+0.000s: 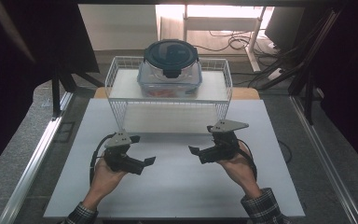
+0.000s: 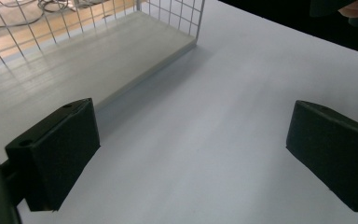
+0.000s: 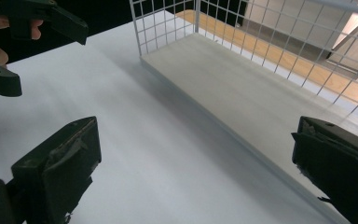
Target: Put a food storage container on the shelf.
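Both jaws spread wide and empty, the left hand-held gripper [image 1: 142, 161] and right hand-held gripper [image 1: 198, 150] hover over the white surface [image 1: 177, 186] at lower centre. The lidded container [image 1: 170, 70] sits atop the wire rack [image 1: 114, 88], upper centre.

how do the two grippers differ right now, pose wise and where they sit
The left gripper sits lower on the white table, nearer the person; the right gripper sits farther up, closer to the wire rack. The left gripper points right toward the table's middle; the right gripper points left. Both are black, open with nothing between the jaws, and apart from the lidded container on the rack's top shelf.
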### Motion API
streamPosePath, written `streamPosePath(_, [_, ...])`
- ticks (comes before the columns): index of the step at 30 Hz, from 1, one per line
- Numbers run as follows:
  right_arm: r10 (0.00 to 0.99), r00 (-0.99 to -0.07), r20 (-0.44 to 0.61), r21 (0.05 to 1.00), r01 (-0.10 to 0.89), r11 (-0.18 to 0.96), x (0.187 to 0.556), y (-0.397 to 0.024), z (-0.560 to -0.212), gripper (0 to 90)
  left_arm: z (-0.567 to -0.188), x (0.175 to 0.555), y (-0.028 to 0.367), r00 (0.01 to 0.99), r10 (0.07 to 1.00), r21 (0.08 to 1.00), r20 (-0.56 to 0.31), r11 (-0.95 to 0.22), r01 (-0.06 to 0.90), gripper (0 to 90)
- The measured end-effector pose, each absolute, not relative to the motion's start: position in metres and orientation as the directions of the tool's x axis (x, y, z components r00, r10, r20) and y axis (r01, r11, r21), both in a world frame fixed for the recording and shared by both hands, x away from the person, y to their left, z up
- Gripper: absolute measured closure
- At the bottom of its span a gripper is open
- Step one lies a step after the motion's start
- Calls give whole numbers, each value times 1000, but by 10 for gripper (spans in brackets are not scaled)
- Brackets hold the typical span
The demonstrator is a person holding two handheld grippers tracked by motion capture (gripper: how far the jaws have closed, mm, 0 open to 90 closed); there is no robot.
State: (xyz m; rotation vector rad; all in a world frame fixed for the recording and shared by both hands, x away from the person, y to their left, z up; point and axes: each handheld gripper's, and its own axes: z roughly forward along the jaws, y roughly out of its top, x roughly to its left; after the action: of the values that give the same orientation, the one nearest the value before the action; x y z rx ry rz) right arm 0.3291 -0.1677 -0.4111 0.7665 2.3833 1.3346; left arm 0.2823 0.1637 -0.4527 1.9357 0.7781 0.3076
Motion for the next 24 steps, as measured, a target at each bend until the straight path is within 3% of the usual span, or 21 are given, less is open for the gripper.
streamPosePath(24, [616, -788, 11, 858, 323, 398, 286, -201, -444, 13, -490, 244, 184, 721, 681, 853, -128, -295, 430, 22])
